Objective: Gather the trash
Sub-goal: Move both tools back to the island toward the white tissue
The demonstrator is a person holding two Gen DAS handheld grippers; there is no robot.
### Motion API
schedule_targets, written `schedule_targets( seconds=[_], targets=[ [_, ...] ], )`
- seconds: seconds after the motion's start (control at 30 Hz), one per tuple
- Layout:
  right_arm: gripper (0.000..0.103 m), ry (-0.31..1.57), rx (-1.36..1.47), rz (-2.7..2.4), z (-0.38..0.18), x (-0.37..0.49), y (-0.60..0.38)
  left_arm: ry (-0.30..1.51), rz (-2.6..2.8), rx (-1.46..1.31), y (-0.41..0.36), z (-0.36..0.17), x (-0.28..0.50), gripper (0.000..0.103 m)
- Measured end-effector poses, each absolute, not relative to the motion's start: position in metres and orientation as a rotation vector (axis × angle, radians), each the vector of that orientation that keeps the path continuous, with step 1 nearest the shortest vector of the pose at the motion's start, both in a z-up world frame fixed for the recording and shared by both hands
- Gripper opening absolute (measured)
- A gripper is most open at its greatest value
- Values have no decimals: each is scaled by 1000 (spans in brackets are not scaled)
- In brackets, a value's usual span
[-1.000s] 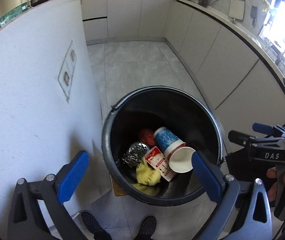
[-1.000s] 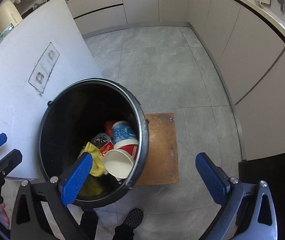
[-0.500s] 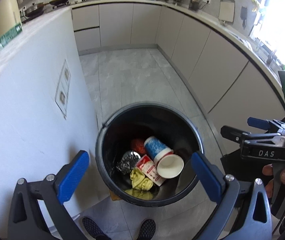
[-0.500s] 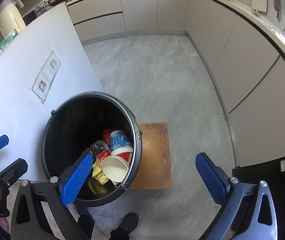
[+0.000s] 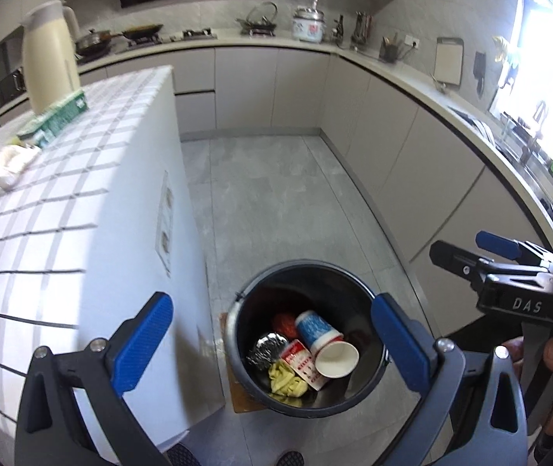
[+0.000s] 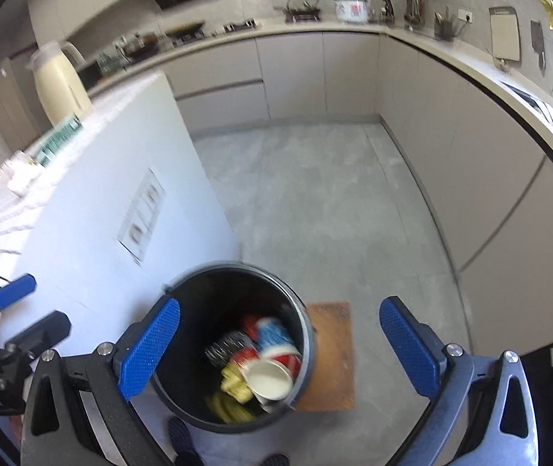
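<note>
Both tools hang above the black trash bin (image 5: 307,353), which stands on the floor against the foot of the white tiled counter (image 5: 63,209), partly over a brown mat (image 6: 331,353). The left hand-held gripper (image 5: 272,345) is spread wide with nothing between its blue pads, and the right hand-held gripper (image 6: 280,345) is likewise released and empty.

Much of the collecting looks done. Inside the bin lie a blue-and-white paper cup (image 5: 325,339) on its side, a red-printed carton (image 5: 301,361), a ball of foil (image 5: 266,349), something red (image 5: 284,322) and crumpled yellow wrapping (image 5: 286,378).

What seems left sits up on the counter: crumpled white paper (image 5: 8,161) near its far left edge could be more trash, with a green box (image 5: 53,122) and a cream jug (image 5: 49,58) behind it. In the right wrist view, small blurred things at the counter's left edge cannot be made out. The likely next step is a reach back to the counter for those scraps.
</note>
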State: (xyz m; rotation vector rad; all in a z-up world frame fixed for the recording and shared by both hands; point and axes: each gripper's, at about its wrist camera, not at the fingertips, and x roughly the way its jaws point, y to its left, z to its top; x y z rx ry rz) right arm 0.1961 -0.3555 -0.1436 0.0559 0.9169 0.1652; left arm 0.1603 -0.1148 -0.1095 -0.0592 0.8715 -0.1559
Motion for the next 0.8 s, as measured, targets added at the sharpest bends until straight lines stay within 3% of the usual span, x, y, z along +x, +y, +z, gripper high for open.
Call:
schedule_targets(
  seconds=[0.07,0.8],
  targets=[
    [103,846,16,176,-134,194,-344,855,-139,-64,-107,-103,157,103],
    [103,807,-55,353,-85,206,-153,763,119,-144,96,-76,114,103]
  ],
)
